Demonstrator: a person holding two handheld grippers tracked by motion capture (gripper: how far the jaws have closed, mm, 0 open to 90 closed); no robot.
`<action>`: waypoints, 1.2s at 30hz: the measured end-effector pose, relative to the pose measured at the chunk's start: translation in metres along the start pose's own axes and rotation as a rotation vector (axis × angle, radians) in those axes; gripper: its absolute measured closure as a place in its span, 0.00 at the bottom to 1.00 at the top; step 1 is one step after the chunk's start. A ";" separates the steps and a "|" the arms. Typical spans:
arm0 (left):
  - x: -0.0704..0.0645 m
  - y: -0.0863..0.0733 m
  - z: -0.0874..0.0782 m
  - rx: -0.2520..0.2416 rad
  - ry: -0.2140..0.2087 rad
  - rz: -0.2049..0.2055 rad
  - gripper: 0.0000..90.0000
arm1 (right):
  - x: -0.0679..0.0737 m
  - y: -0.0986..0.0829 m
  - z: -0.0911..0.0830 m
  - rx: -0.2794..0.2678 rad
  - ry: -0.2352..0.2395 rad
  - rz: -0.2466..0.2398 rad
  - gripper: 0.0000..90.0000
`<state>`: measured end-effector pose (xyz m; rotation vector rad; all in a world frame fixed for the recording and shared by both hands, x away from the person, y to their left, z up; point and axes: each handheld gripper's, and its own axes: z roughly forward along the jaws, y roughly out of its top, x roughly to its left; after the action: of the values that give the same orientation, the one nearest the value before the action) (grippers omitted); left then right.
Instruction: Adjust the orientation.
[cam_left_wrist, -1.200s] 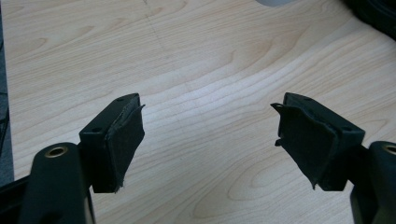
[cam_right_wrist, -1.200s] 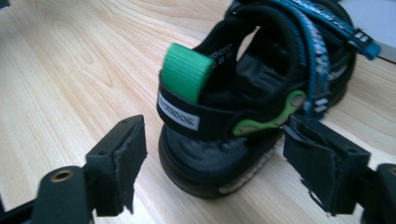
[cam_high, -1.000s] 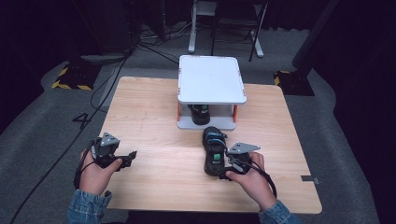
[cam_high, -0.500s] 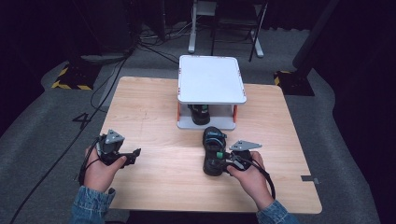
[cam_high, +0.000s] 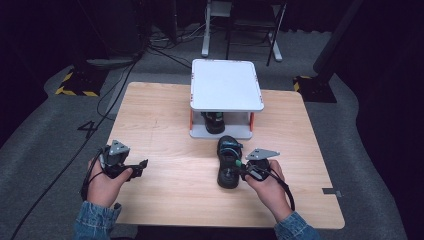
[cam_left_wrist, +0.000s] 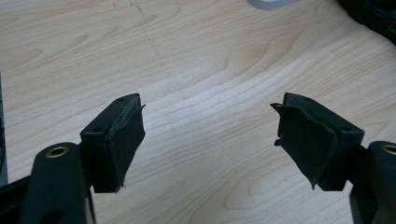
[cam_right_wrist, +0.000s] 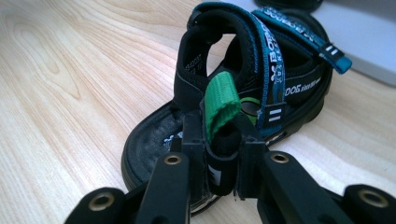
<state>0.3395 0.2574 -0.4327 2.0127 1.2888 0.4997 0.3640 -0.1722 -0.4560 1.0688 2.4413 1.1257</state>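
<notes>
A black sandal (cam_high: 228, 162) with teal straps lies on the wooden table (cam_high: 165, 130), just in front of the white shelf. My right gripper (cam_high: 242, 171) is at its near right side. In the right gripper view the right gripper (cam_right_wrist: 223, 154) is shut on the heel strap of the sandal (cam_right_wrist: 261, 79), right at its green pull loop (cam_right_wrist: 223, 100). A second black sandal (cam_high: 214, 121) sits on the shelf's lower level. My left gripper (cam_high: 141, 165) is held near the table's left front. The left gripper (cam_left_wrist: 210, 140) is open over bare wood, with nothing between its jaws.
A white two-level shelf (cam_high: 227, 85) with orange posts stands at the middle back of the table. Its grey base (cam_right_wrist: 359, 44) lies close behind the held sandal. Cables and chair legs are on the floor beyond the table.
My left gripper has shifted slightly to the right. The right gripper and the sandal have hardly moved.
</notes>
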 end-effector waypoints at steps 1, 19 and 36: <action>0.000 0.000 0.000 0.000 -0.001 0.000 0.26 | 0.001 0.001 0.000 0.001 -0.004 -0.013 0.88; 0.005 -0.001 -0.004 -0.010 0.007 -0.016 0.26 | -0.011 0.029 -0.031 -0.120 -0.061 -0.092 0.88; 0.011 -0.006 -0.001 0.000 0.010 -0.032 0.26 | -0.070 0.078 -0.001 -0.122 -0.194 -0.152 0.88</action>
<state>0.3395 0.2691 -0.4364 1.9888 1.3249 0.4954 0.4525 -0.1888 -0.4029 0.8947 2.2315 1.0544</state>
